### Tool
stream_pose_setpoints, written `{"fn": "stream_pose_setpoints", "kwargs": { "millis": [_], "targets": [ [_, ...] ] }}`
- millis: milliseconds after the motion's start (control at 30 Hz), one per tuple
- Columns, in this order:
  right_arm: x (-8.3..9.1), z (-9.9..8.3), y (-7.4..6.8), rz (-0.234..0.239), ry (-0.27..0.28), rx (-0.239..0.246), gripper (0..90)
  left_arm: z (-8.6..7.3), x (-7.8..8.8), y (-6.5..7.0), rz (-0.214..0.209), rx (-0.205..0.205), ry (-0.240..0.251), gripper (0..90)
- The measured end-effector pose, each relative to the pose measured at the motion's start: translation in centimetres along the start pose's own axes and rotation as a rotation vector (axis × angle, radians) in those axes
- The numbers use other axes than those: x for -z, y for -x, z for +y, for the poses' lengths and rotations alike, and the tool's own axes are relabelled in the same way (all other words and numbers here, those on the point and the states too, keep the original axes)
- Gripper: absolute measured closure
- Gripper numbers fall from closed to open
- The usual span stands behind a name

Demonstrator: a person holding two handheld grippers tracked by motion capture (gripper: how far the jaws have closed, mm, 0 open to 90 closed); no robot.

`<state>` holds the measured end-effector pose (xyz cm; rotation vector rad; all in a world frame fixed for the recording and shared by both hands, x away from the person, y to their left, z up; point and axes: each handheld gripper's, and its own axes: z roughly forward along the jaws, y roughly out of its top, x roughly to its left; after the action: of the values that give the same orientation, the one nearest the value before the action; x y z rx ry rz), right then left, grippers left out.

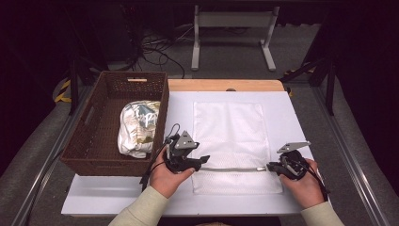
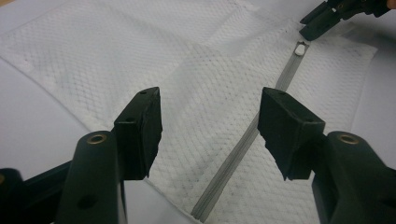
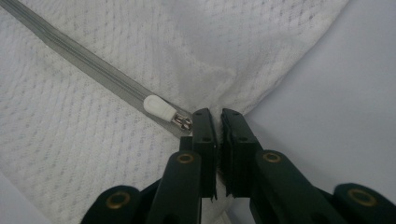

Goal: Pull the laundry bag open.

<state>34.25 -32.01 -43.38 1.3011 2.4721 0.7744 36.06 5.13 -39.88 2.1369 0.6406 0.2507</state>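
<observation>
the right gripper [image 3: 218, 116] has its fingers [image 3: 204, 135] nearly together, pinched on the edge fabric of the white mesh bag [image 1: 230, 136] at the end of its grey zipper [image 3: 93, 70], just beside the white zipper pull [image 3: 159, 106]. the left gripper [image 2: 210, 126] has its fingers [image 2: 140, 128] standing about half open over the other end of the zipper, nothing between them, the mesh beneath. the bag lies flat in the middle of the counter [image 1: 113, 193], its zipper running across near the front edge, between the two hands. at the counter's left edge sits a brown wicker basket [image 1: 89, 136] with a bundled cloth [image 1: 137, 127] inside.
</observation>
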Motion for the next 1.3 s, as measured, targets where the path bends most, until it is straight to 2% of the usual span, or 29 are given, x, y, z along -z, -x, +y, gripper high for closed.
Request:
{"fn": "stream_pose_setpoints", "kwargs": {
  "millis": [267,333,533,600,700,833,900,1100,1133,1167,1300],
  "targets": [
    [0.4,0.0,0.4,0.027,0.028,-0.008,86.1,0.5,-0.3,0.2,-0.042,0.018,0.021,41.0],
    [0.7,0.0,0.6,0.04,0.045,-0.009,86.3,1.0,-0.6,0.4,-0.069,0.028,0.036,41.3],
    [1.3,0.1,1.0,0.073,0.103,0.0,86.6,3.7,-2.5,2.8,-0.123,-0.04,0.055,41.5],
    [1.4,0.1,1.2,0.087,0.127,0.013,86.7,4.0,-2.8,3.1,-0.131,-0.046,0.063,41.5],
    [1.6,0.1,1.4,0.109,0.153,0.016,86.9,4.8,-4.2,3.9,-0.163,-0.04,0.094,41.9],
    [1.8,0.2,1.7,0.138,0.177,0.012,86.9,5.2,-5.3,4.5,-0.171,-0.054,0.103,42.1],
    [1.9,0.2,1.8,0.148,0.185,0.009,87.0,5.4,-6.0,4.8,-0.184,-0.04,0.114,43.5],
    [2.0,0.4,1.8,0.159,0.198,0.007,87.0,5.8,-7.4,5.6,-0.188,-0.058,0.117,54.7],
    [2.0,0.4,1.8,0.158,0.202,0.011,87.1,5.8,-7.7,5.8,-0.186,-0.056,0.117,54.7],
    [2.1,0.4,1.8,0.16,0.206,0.012,87.0,5.8,-8.0,6.0,-0.175,-0.054,0.111,58.4],
    [2.2,0.3,1.8,0.161,0.213,0.014,87.0,5.7,-9.5,6.5,-0.179,-0.024,0.083,59.9]
  ]
}}
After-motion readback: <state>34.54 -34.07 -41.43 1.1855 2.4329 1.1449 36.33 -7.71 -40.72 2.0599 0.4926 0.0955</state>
